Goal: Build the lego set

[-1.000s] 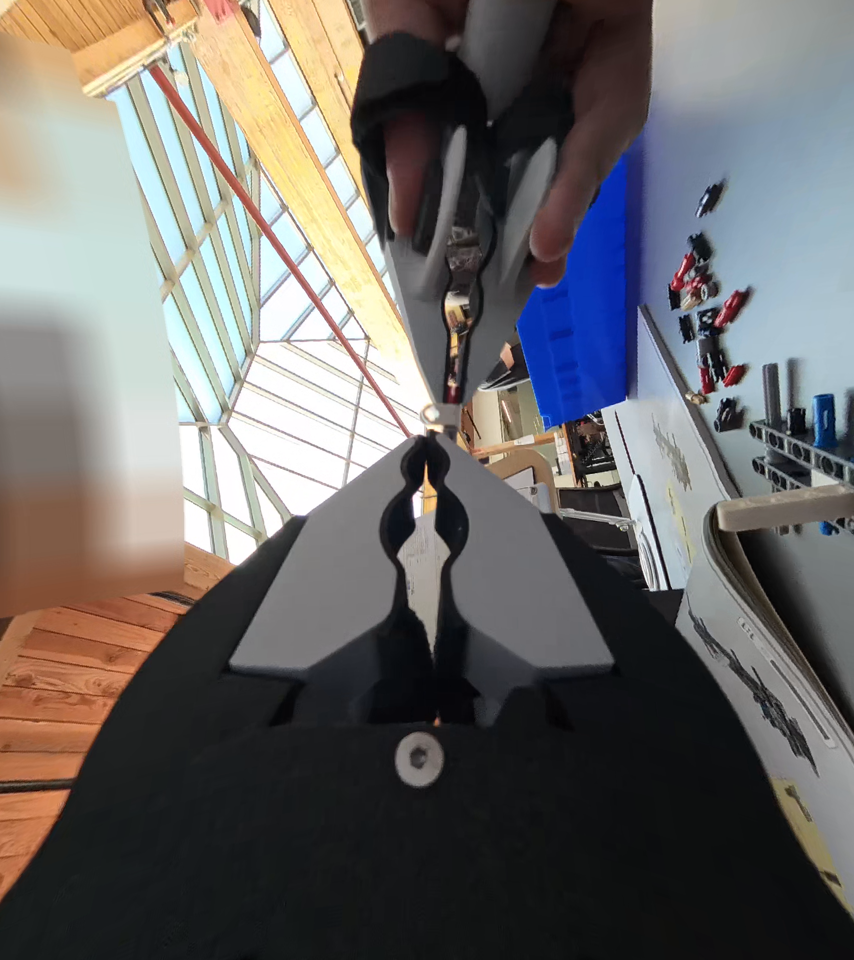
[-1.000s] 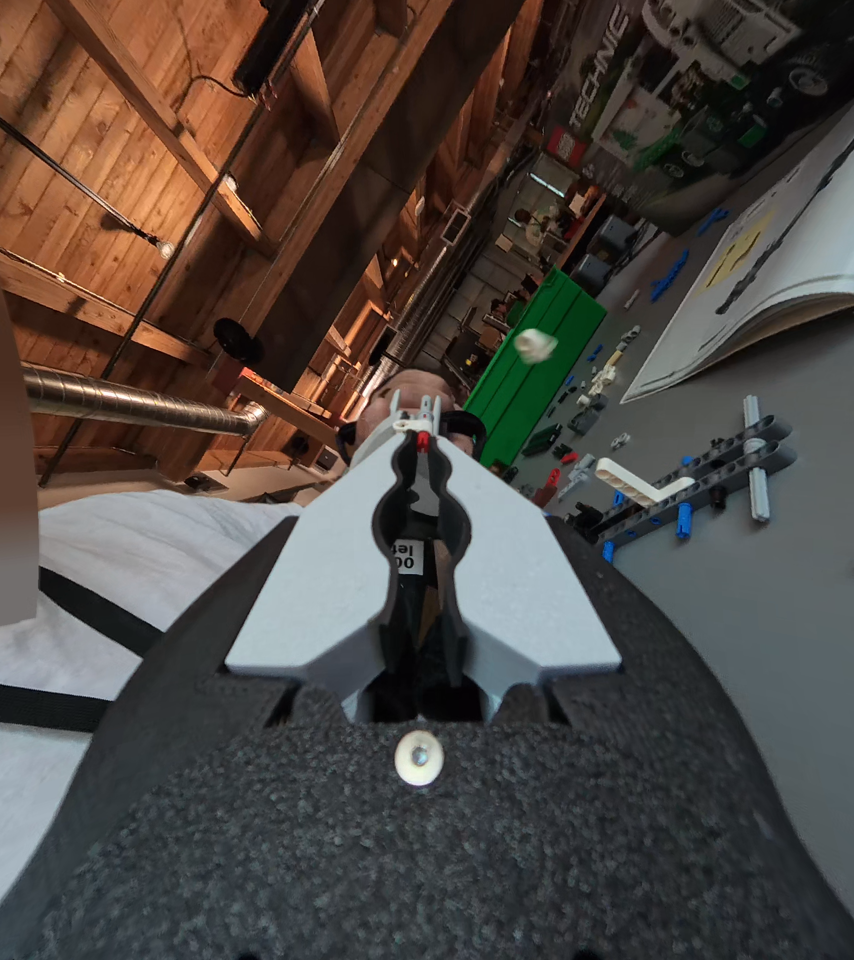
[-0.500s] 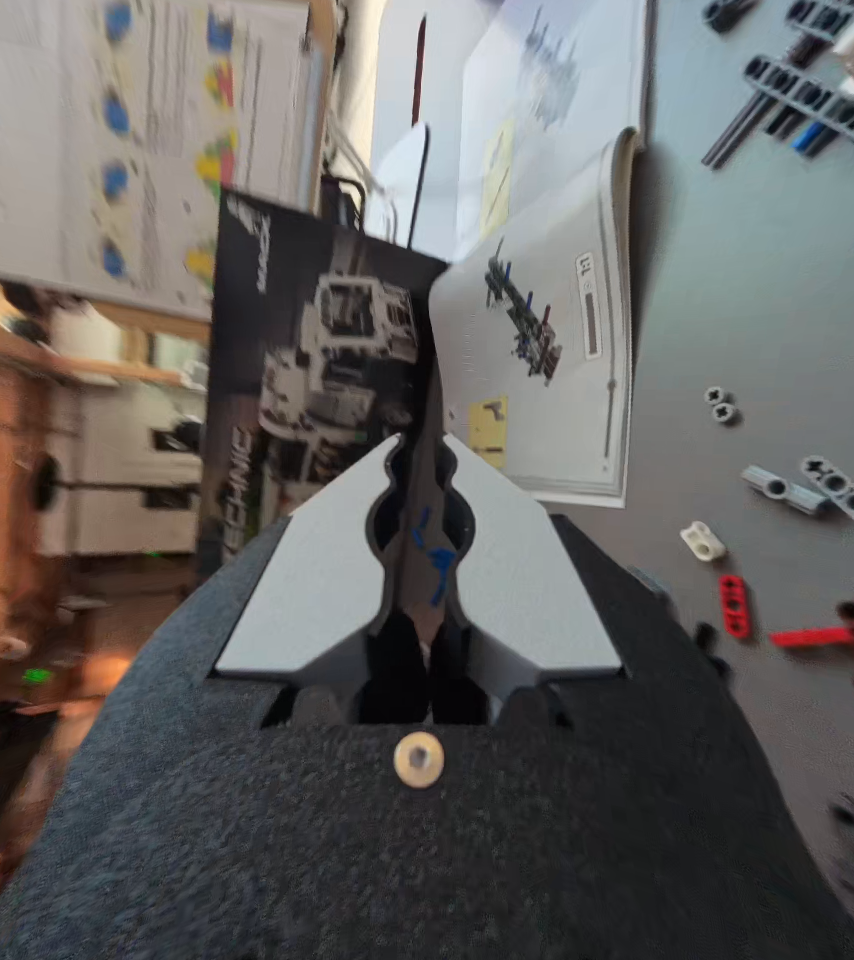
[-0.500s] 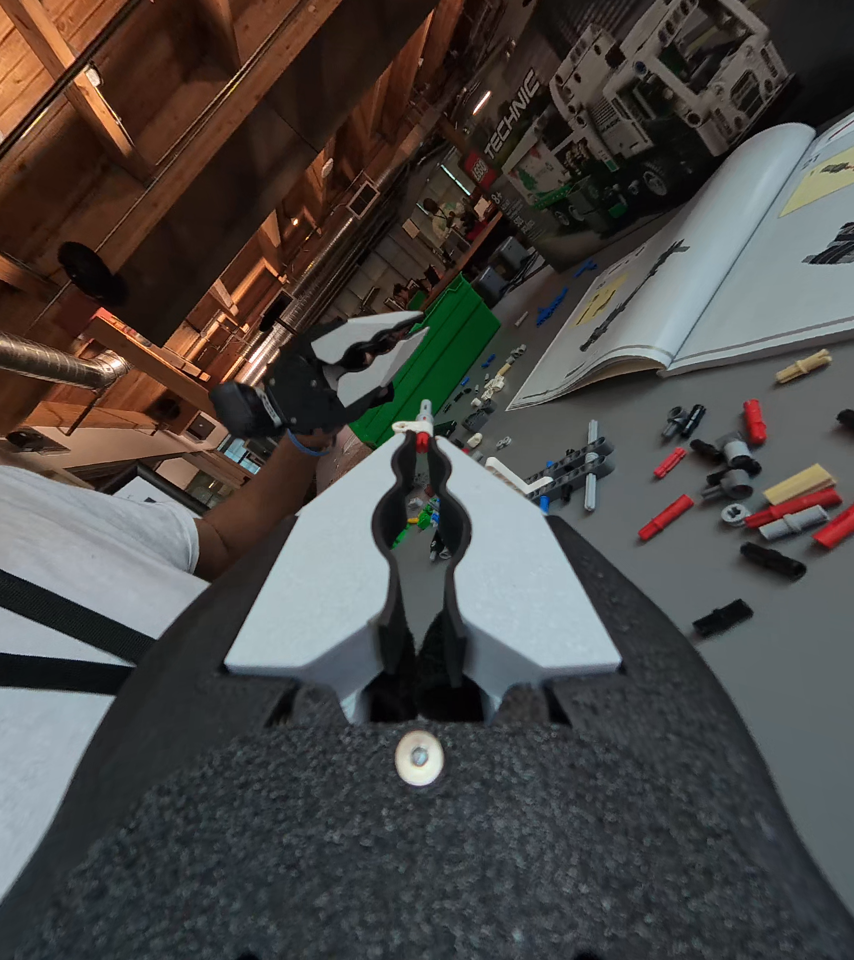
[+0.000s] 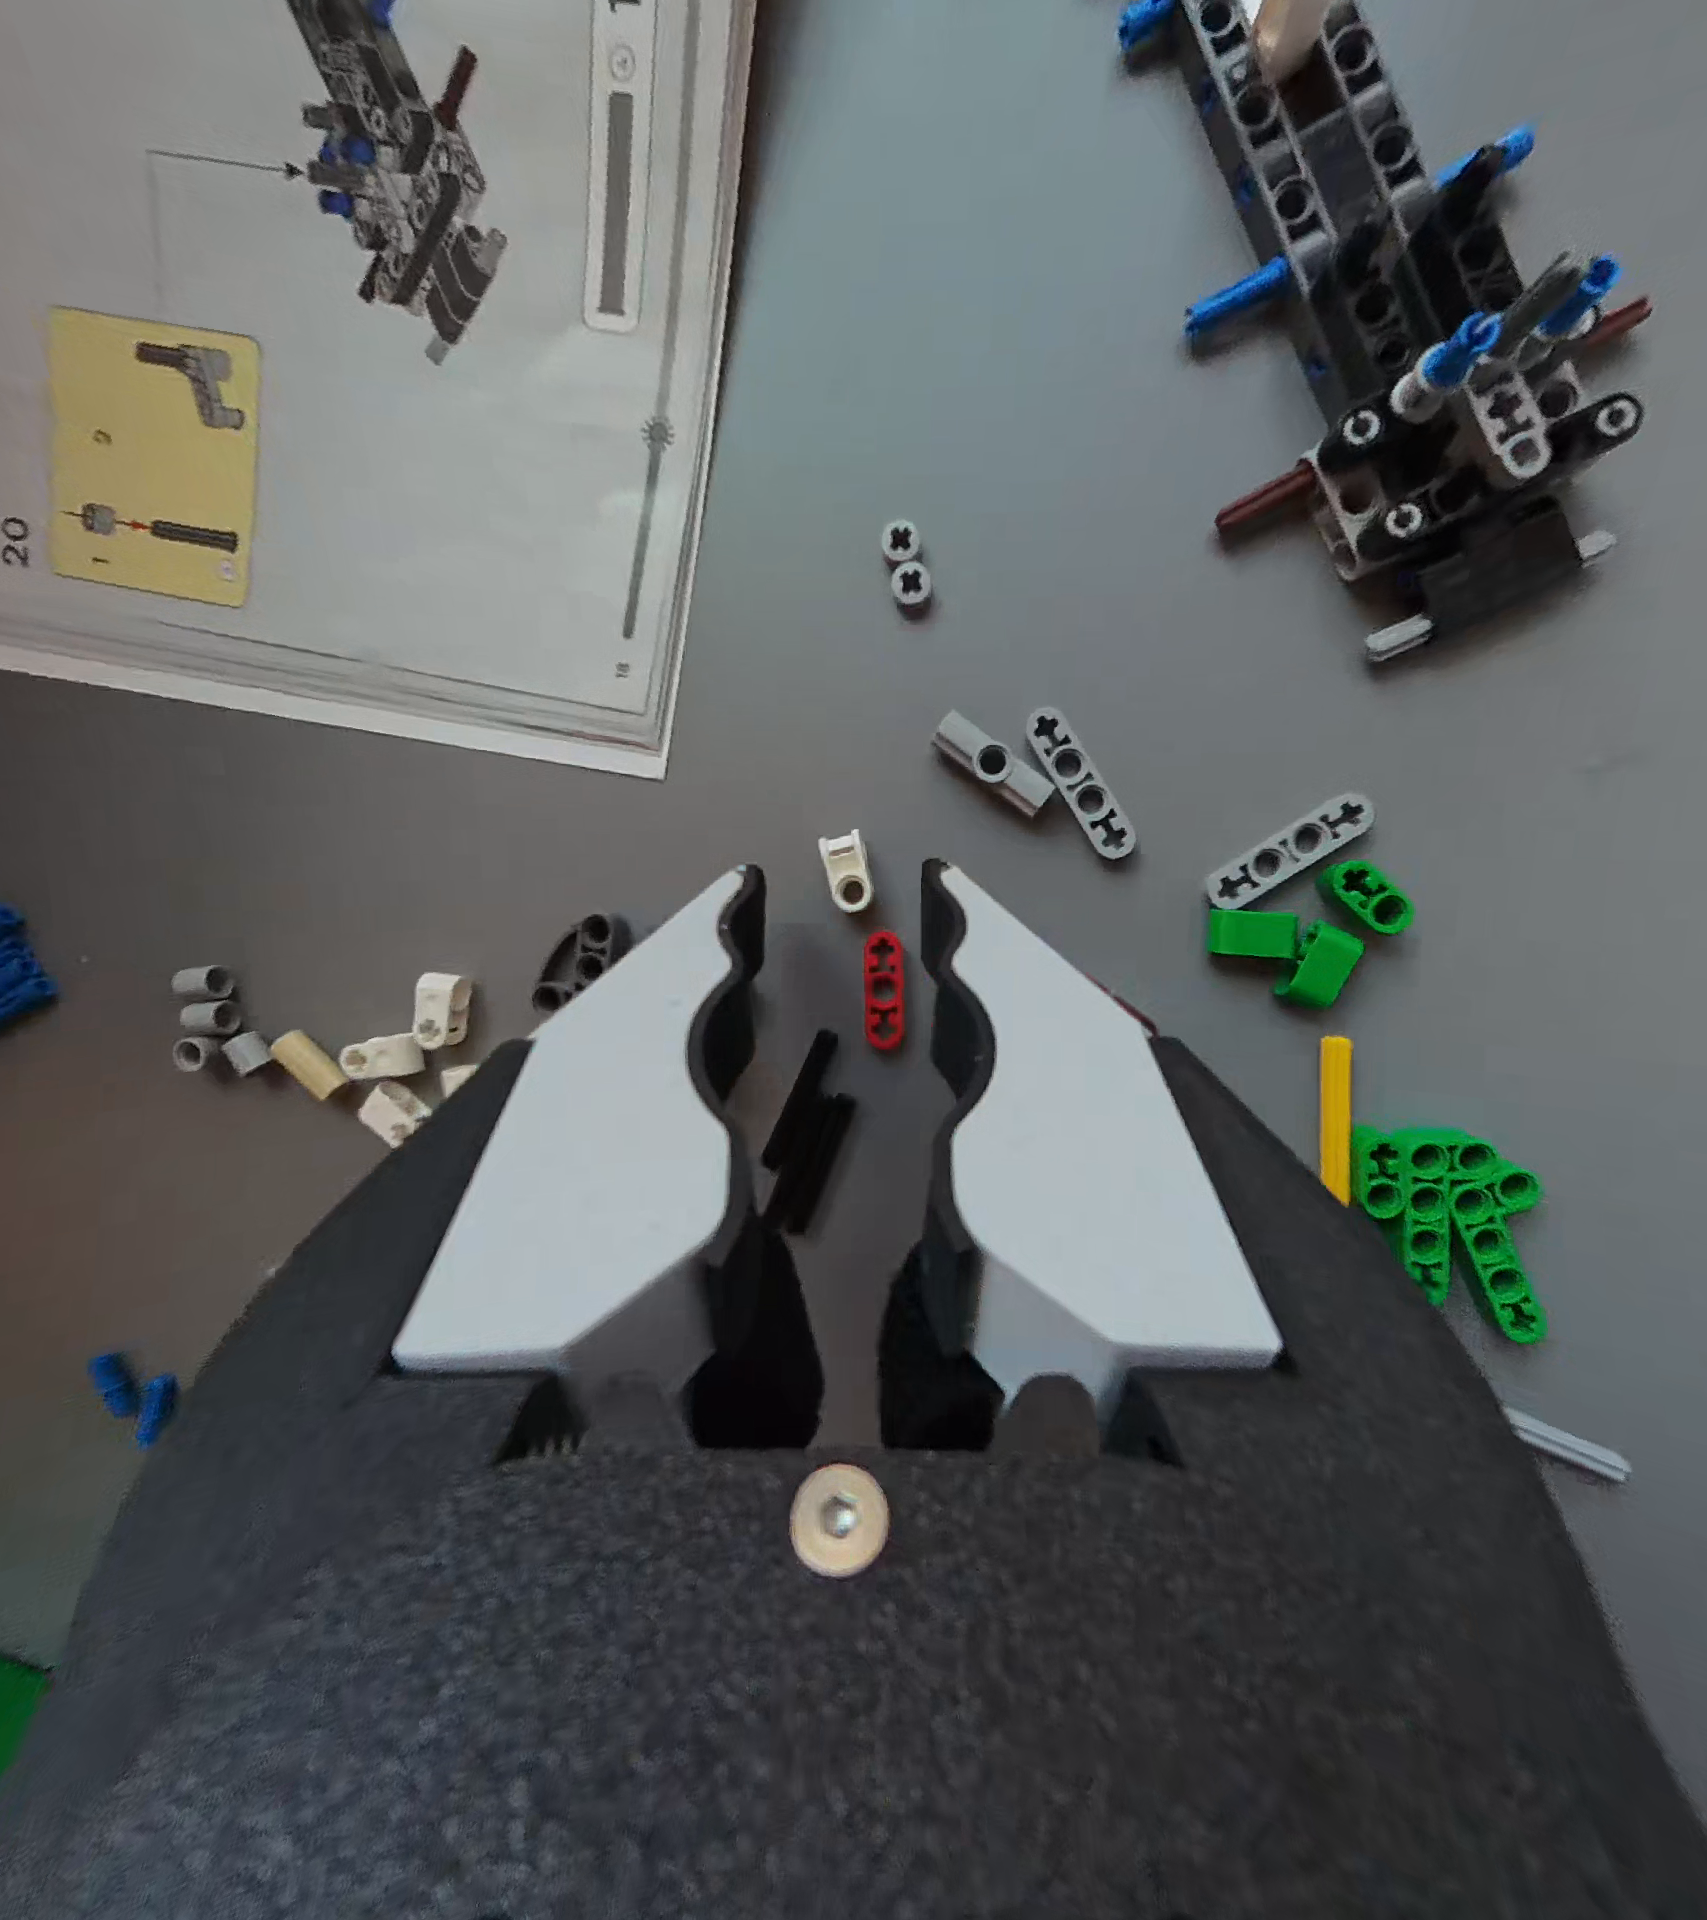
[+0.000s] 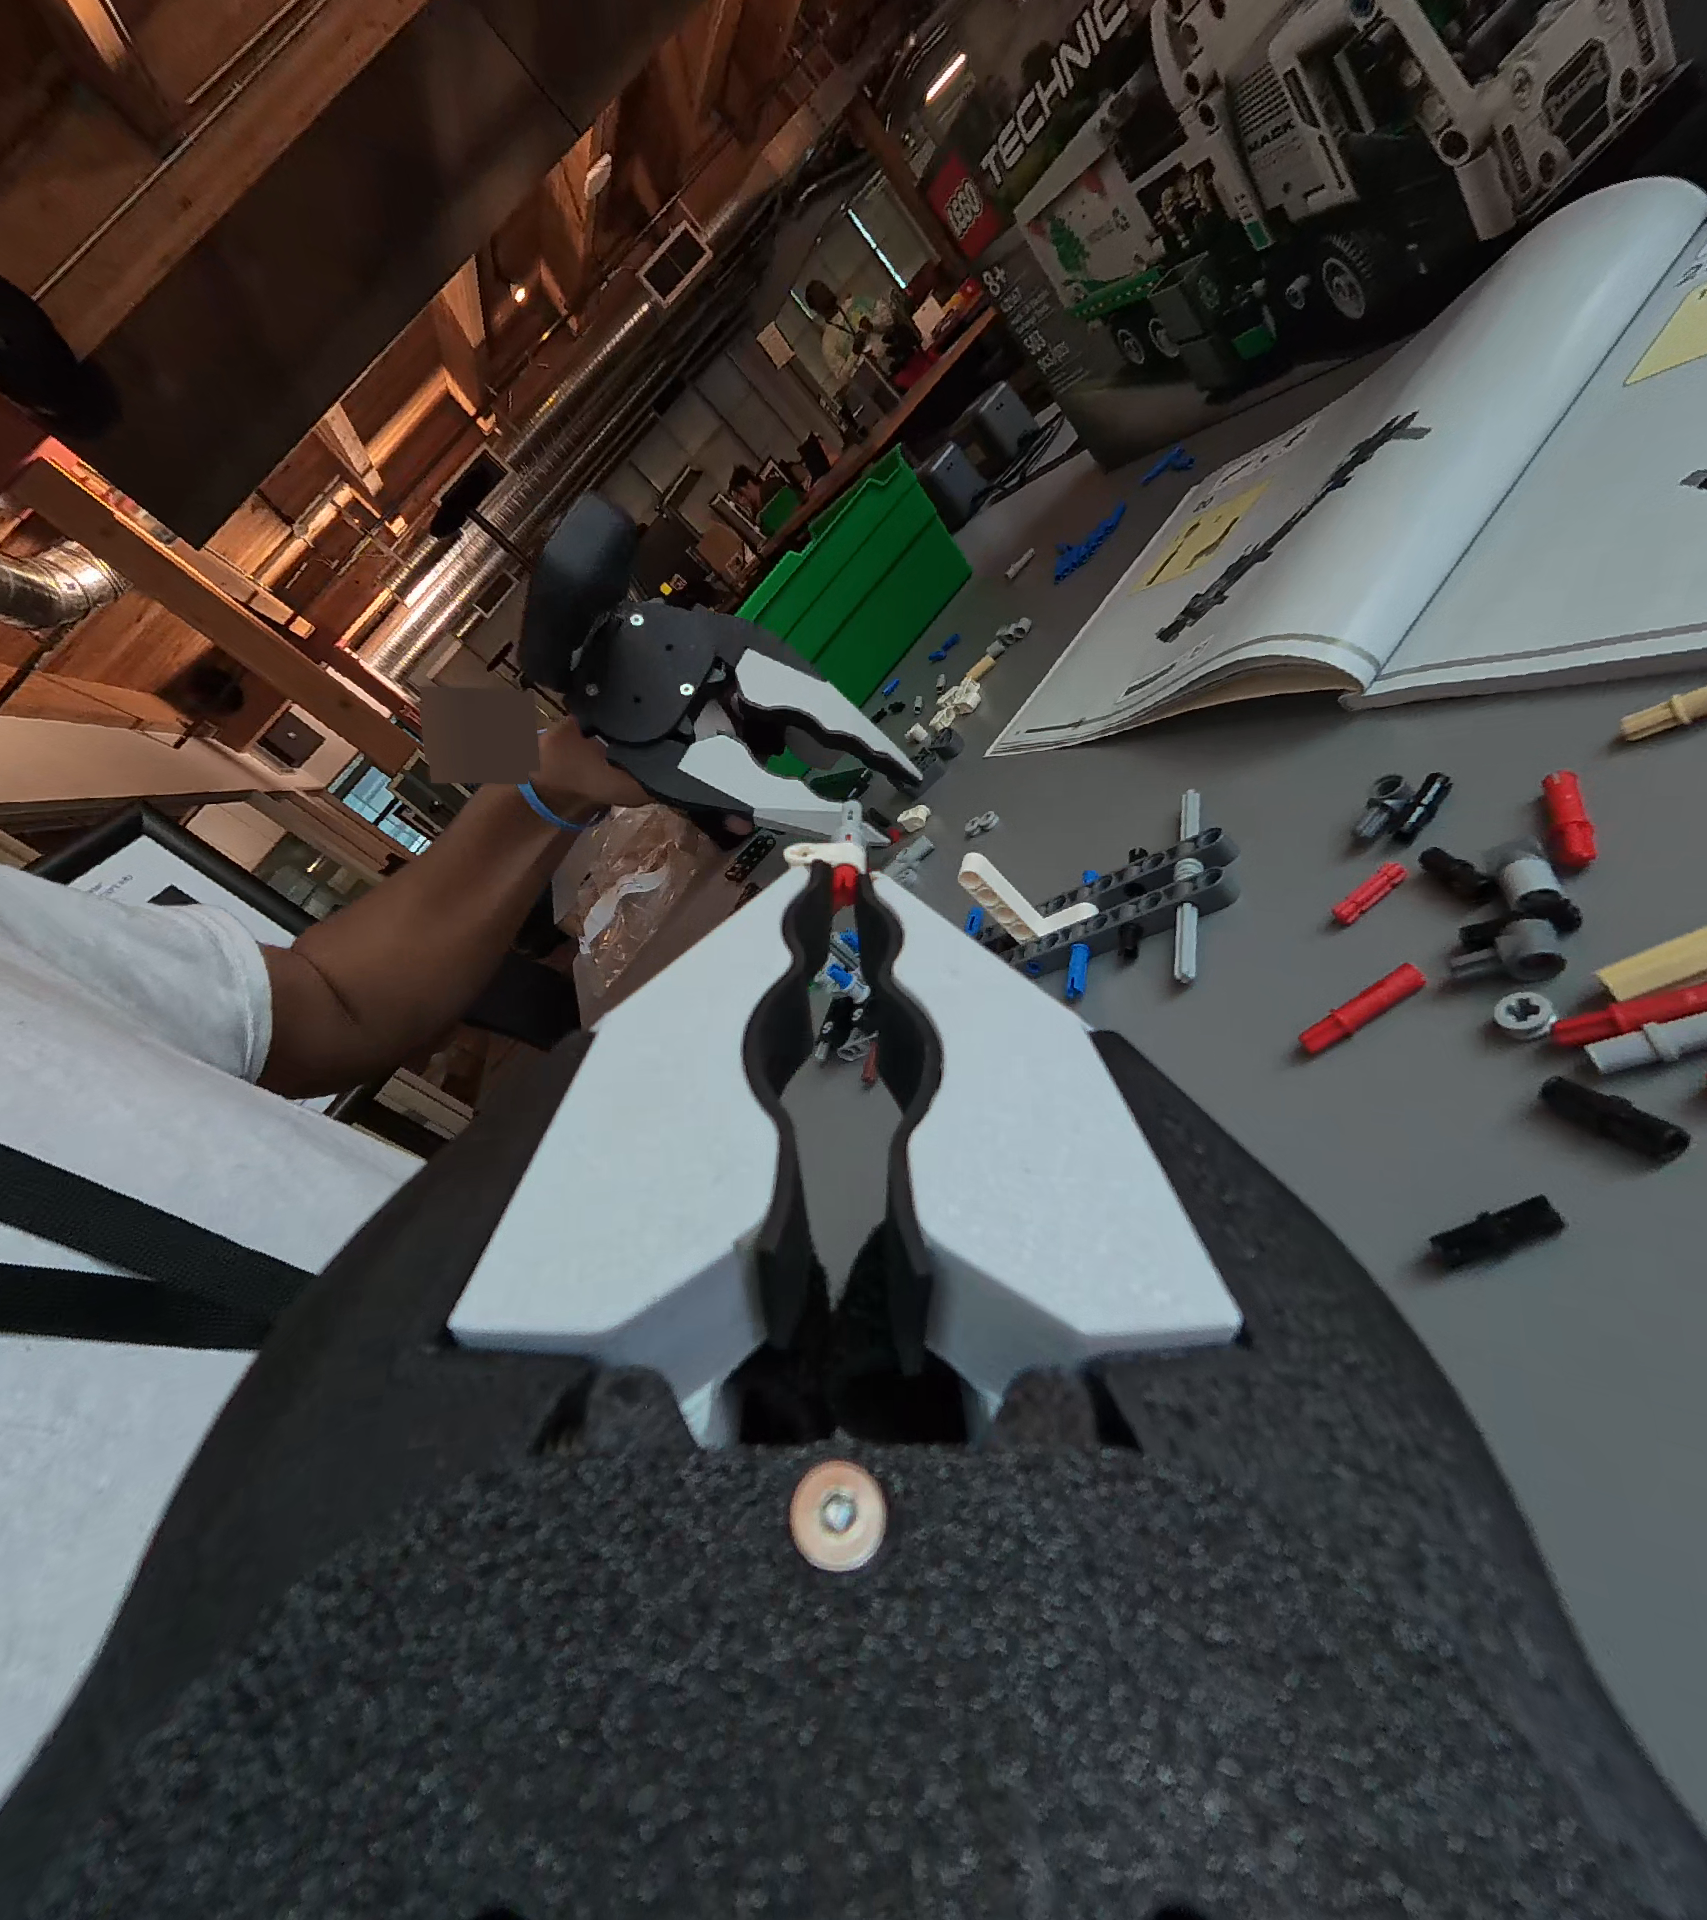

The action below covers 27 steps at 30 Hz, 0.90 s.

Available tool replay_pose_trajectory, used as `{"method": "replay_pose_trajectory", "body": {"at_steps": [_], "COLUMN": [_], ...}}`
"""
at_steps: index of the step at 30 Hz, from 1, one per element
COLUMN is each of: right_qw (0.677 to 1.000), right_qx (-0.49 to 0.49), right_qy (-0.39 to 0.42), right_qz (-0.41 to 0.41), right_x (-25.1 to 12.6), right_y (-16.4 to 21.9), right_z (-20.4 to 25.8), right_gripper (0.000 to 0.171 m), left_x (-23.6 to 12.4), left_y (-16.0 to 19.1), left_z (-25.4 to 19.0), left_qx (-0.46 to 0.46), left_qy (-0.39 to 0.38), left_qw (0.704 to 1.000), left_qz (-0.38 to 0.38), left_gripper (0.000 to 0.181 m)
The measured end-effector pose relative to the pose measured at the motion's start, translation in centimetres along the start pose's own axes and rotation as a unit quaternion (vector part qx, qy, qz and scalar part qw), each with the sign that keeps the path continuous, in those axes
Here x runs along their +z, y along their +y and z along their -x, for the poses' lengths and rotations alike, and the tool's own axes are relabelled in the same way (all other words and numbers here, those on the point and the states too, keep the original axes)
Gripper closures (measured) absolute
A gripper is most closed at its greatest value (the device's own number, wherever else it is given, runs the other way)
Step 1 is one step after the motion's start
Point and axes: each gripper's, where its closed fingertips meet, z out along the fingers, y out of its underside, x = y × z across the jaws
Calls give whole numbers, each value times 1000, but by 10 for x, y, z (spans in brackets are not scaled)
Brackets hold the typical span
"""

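My left gripper [image 5: 838,873] is open and empty, pointing down at the grey table. A small white connector [image 5: 846,873] lies between its tips. A red three-hole beam [image 5: 883,989] and black axles [image 5: 807,1132] lie on the table between the fingers. The partly built dark frame with blue pins [image 5: 1400,312] lies at the upper right. My right gripper [image 6: 838,883] is shut on a small red pin with a white piece and a grey axle [image 6: 833,857], held above the table. The left gripper [image 6: 880,795] shows beyond it, close to the frame [image 6: 1129,894].
The open instruction book [image 5: 361,364] lies at the upper left, and the set's box [image 6: 1296,187] and a green bin [image 6: 859,571] stand behind it. Green beams [image 5: 1451,1216], grey beams [image 5: 1083,769] and white connectors [image 5: 381,1049] surround the left gripper. Red and black pins [image 6: 1659,1008] lie at the right. The gap from one gripper's tips to the other's is roughly 25 cm.
My left gripper left the right gripper's tip, swung down over the table and opened. My right gripper tilted toward the table, still holding the small piece.
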Motion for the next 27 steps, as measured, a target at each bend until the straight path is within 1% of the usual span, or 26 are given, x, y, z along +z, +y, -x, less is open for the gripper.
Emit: {"method": "replay_pose_trajectory", "body": {"at_steps": [4,5,7,9,11,12,13,14,15,17,18,19,20,21,22,23,25,27], "right_qw": [1000,1000,1000,1000,1000,1000,1000,1000,1000,1000,1000,1000,1000,999,999,999,999,999], "right_qx": [-1,0,-1,-3,-8,-12,-15,-17,-19,-21,-21,-22,-23,-25,-27,-30,-33,-37], "right_qy": [1,1,1,1,1,1,3,4,5,8,9,10,10,11,11,12,13,14], "right_qz": [-6,-5,-2,0,6,10,13,15,16,16,16,16,16,18,20,20,21,22], "right_x": [-2,-3,-3,-2,0,0,1,1,2,2,1,2,2,2,2,2,2,2], "right_y": [-1,-1,0,0,2,3,4,5,5,5,5,5,5,6,7,7,8,8], "right_z": [-1,-1,-1,-2,-1,-1,-1,-1,-1,-2,-2,-2,-3,-3,-2,-2,-2,-1], "right_gripper": [171,171,171,171,170,171,171,171,171,171,171,171,171,171,171,171,171,171], "left_x": [5,6,6,2,-8,-15,-23,-32,-41,-52,-49,-39,-28,-18,-6,5,17,20], "left_y": [1,1,-1,-8,-26,-40,-58,-77,-94,-123,-130,-130,-128,-125,-120,-111,-101,-96], "left_z": [-1,-2,-1,-1,-11,-22,-35,-52,-72,-112,-127,-140,-153,-161,-164,-165,-166,-164], "left_qx": [13,17,16,-2,-52,-83,-122,-171,-229,-333,-377,-420,-450,-467,-470,-460,-412,-358], "left_qy": [7,9,-1,-5,19,40,69,109,160,264,291,303,311,305,274,232,164,108], "left_qw": [1000,1000,1000,1000,996,990,978,959,931,859,830,809,794,791,803,827,874,909], "left_qz": [20,20,11,-17,-68,-106,-152,-197,-234,-284,-291,-279,-263,-253,-242,-227,-201,-186], "left_gripper": [166,175,175,175,175,175,175,175,176,175,175,175,175,175,175,175,175,175]}}
